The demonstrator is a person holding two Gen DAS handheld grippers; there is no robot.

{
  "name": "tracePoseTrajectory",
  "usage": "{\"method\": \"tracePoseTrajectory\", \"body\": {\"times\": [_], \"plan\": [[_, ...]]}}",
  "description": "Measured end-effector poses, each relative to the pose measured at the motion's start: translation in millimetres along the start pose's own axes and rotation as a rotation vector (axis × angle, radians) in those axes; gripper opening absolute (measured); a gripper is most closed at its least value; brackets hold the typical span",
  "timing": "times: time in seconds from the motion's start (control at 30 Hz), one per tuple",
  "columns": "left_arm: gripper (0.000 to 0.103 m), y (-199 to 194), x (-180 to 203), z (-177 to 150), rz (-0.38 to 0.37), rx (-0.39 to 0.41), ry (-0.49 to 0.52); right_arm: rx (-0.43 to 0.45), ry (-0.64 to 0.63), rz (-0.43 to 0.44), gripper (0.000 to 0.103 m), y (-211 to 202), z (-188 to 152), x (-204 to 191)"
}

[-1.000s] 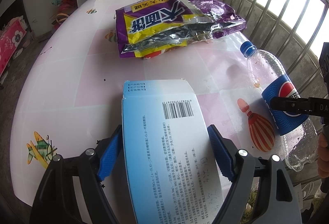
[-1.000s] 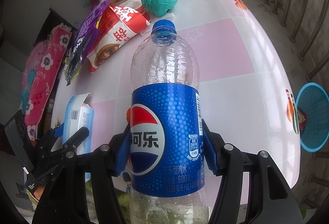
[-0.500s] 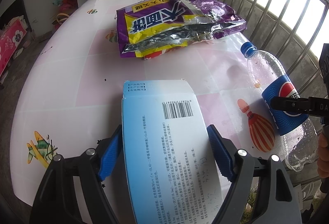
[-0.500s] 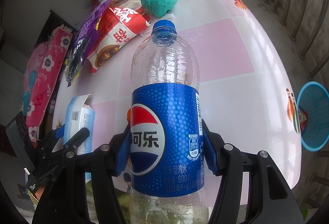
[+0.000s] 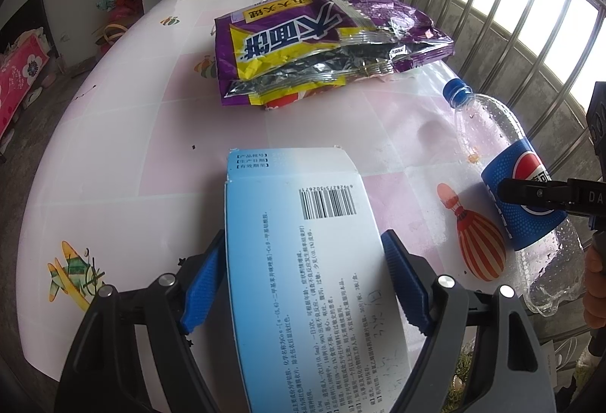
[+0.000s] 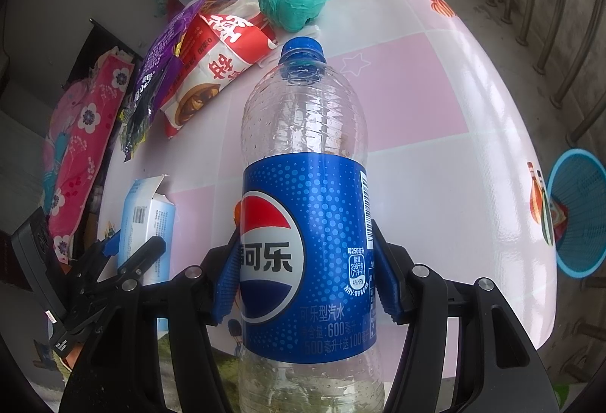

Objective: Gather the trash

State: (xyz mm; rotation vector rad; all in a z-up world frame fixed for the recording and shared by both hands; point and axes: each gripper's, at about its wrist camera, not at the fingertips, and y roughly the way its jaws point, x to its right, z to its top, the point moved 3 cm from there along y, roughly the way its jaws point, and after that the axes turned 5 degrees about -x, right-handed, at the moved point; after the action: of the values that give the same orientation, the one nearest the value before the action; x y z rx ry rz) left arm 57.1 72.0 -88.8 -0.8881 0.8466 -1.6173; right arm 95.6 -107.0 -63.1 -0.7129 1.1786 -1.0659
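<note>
A pale blue and white carton box (image 5: 295,208) with a barcode sits between the blue pads of my left gripper (image 5: 303,246), which is shut on its two long sides above the table. My right gripper (image 6: 305,257) is shut on a nearly empty Pepsi bottle (image 6: 306,208), with both pads pressing on the blue label and the cap pointing away. The left wrist view shows that bottle (image 5: 519,185) at the table's right edge. The right wrist view shows the box (image 6: 146,219) at lower left.
A purple snack bag (image 5: 322,45) lies on a red one (image 6: 219,64) at the far side of the pink and white table (image 5: 113,147). A crumpled green plastic bag (image 6: 291,2) sits beyond them. A blue basket (image 6: 579,212) stands on the floor to the right, and a metal railing (image 5: 530,15) runs behind.
</note>
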Motion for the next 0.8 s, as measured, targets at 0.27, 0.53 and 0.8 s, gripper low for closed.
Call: {"method": "tracePoseTrajectory", "body": {"times": [0.27, 0.53, 0.8], "plan": [[0.077, 0.4, 0.5, 0.2, -0.003, 0.004, -0.003, 0.001, 0.001, 0.001, 0.057, -0.4, 0.3, 1.2], [0.076, 1.5, -3.3, 3.6, -0.013, 0.015, -0.023, 0.016, 0.012, -0.003, 0.056, -4.1, 0.5, 4.1], [0.076, -10.7, -9.3, 4.1, -0.023, 0.050, -0.046, 0.006, 0.038, 0.034, 0.056, -7.7, -1.6, 2.9]]}}
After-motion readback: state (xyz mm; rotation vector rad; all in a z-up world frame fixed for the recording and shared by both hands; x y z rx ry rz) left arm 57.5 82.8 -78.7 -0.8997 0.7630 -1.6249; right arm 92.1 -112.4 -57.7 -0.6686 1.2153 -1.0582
